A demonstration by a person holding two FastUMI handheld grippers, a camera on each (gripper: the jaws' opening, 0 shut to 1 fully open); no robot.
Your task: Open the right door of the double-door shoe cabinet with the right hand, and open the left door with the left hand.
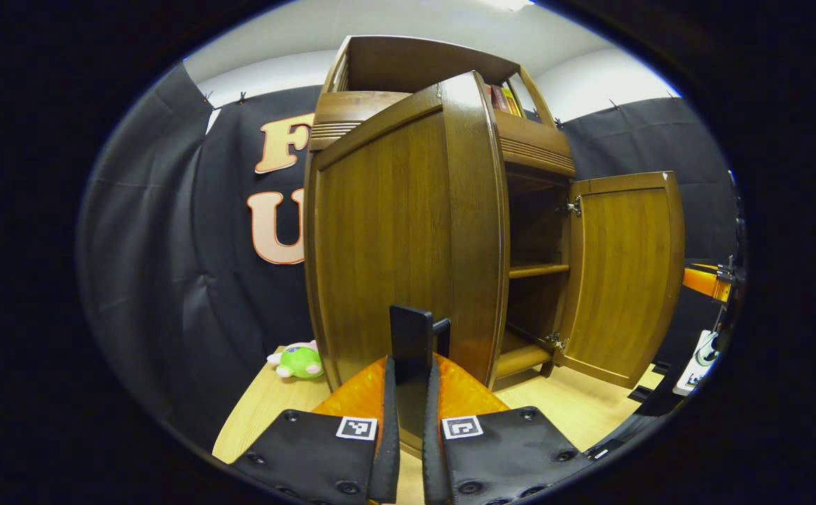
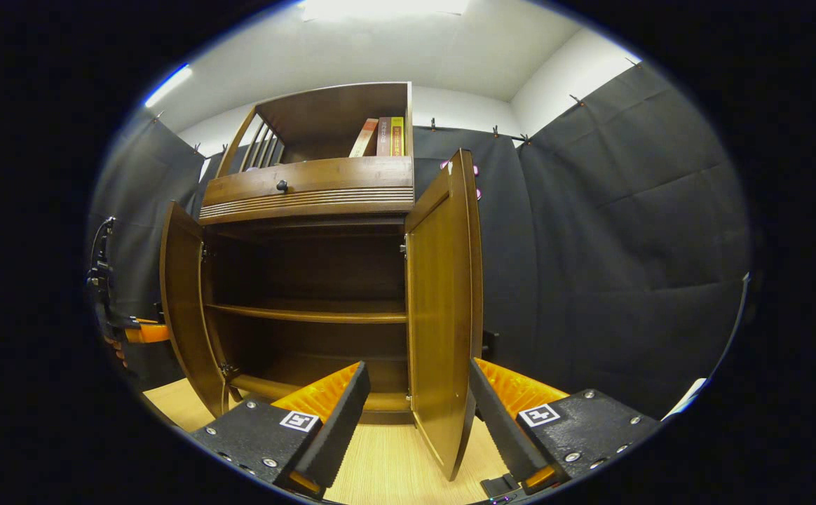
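1. The left gripper (image 1: 408,393), fingers nearly together, pinches the left door (image 1: 394,231) by its dark handle (image 1: 418,333) — yanking wider strains its hinges.
2. The right gripper (image 2: 415,414), fingers spread, straddles the right door (image 2: 443,315) of the shoe cabinet (image 2: 310,189) without gripping — a nudge swings it back.

Shoe cabinet (image 2: 310,280) before me on the floor (image 2: 380,456), left door (image 2: 184,308) and right door (image 2: 443,308) swung outward, right door's edge between my right gripper (image 2: 415,393) fingers, books (image 2: 383,137) in top compartment, plush toy (image 1: 299,360) left of cabinet in the left gripper view.
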